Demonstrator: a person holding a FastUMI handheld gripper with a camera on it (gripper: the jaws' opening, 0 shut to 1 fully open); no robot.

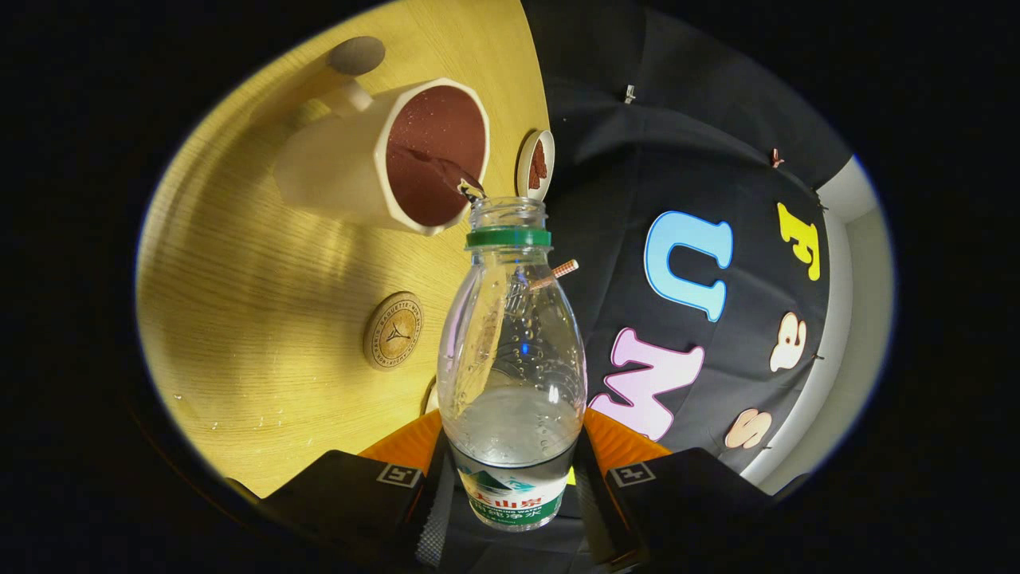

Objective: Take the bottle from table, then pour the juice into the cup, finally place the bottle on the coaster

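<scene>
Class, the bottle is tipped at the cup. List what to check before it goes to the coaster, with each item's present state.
1. Grip: gripper shut on the bottle, both fingers pressing its lower body: ok.
2. Bottle emptied: liquid remains inside, near its base: not ok.
3. Stream lands in the cup: ok.
4. Cup overflow: level against the rim: cannot tell.
5. Coaster bare on the table, nothing on it: ok.
6. Bottle cap off, neck open: ok.
</scene>
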